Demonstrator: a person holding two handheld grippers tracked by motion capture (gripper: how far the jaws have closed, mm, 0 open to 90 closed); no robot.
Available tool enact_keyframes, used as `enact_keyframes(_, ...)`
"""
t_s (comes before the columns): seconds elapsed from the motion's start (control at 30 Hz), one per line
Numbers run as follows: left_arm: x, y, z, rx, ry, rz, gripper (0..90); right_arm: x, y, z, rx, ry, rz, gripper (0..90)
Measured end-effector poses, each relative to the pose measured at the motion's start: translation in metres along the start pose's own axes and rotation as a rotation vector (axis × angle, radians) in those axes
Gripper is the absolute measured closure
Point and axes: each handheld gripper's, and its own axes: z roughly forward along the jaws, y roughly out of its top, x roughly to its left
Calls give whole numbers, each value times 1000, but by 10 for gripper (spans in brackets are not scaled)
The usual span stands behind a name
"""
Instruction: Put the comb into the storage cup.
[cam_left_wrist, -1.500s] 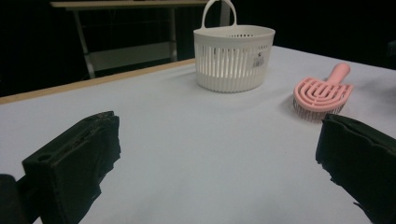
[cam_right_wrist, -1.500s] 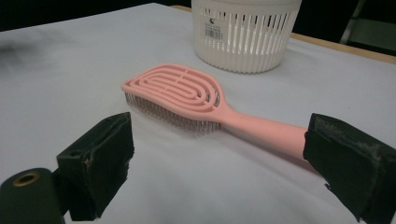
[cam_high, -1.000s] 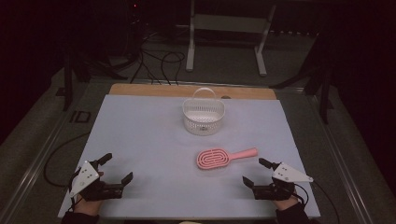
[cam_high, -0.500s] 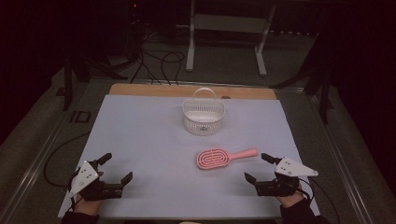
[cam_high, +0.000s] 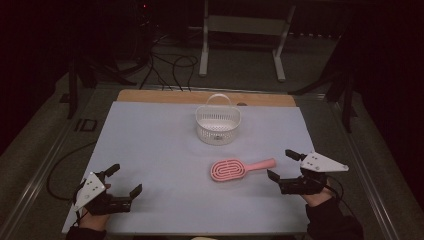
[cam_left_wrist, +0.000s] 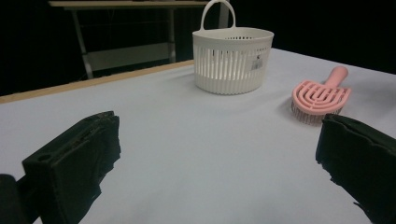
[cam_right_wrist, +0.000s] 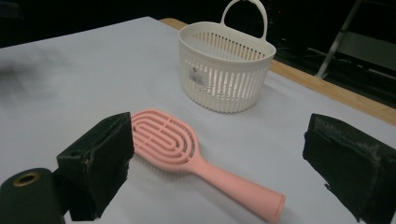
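A pink hairbrush (cam_high: 240, 168) lies flat on the pale table cover (cam_high: 160, 150), its handle pointing right. Behind it stands a white slotted basket (cam_high: 218, 123) with an upright handle. My right gripper (cam_high: 283, 164) is open just right of the handle's tip, nothing between its jaws. In the right gripper view the hairbrush (cam_right_wrist: 187, 158) lies between and ahead of the jaws, the basket (cam_right_wrist: 225, 66) beyond. My left gripper (cam_high: 124, 180) rests open at the front left corner. Its own view shows the basket (cam_left_wrist: 232, 59) and hairbrush (cam_left_wrist: 320, 96) far off.
A bare wooden strip (cam_high: 150, 95) runs along the table's far edge. Beyond it a metal stand (cam_high: 240, 30) and loose cables (cam_high: 170, 62) sit on the dark floor. A cable (cam_high: 60, 170) trails off the table's left side.
My right gripper has moved right and slightly away from me, now level with the hairbrush handle's tip. The left gripper, hairbrush and basket have stayed put.
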Motion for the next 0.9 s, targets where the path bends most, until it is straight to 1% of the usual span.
enact_keyframes(0.1, 0, 0, 0, -1, -1, -1, 0, -4, 7, 3, 3, 2, -15, 84)
enact_keyframes(0.3, 0, 0, 0, -3, -3, -1, 0, -11, 17, 13, -5, 18, -15, 83)
enact_keyframes(0.37, 0, 0, 0, -4, -3, -1, 0, -14, 18, 16, 1, 22, -10, 83)
enact_keyframes(0.43, 0, 0, 0, -5, -4, -2, 0, -15, 19, 19, 4, 25, -12, 83)
enact_keyframes(0.5, 0, 0, 0, -6, -5, -3, 0, -18, 19, 26, 15, 32, -4, 83)
enact_keyframes(0.53, 0, 0, 0, -6, -5, -2, 0, -20, 19, 28, 18, 35, -8, 84)
enact_keyframes(0.57, 0, 0, 0, -6, -5, -2, 0, -21, 18, 31, 21, 37, 1, 84)
enact_keyframes(0.73, 0, 0, 0, -3, -8, 0, 0, -27, 15, 42, 52, 35, -6, 84)
enact_keyframes(0.8, 0, 0, 0, -3, -9, 0, 0, -28, 15, 45, 55, 34, -1, 84)
enact_keyframes(0.9, -1, 0, 1, -3, -10, 2, 0, -35, 14, 51, 64, 41, -4, 87)
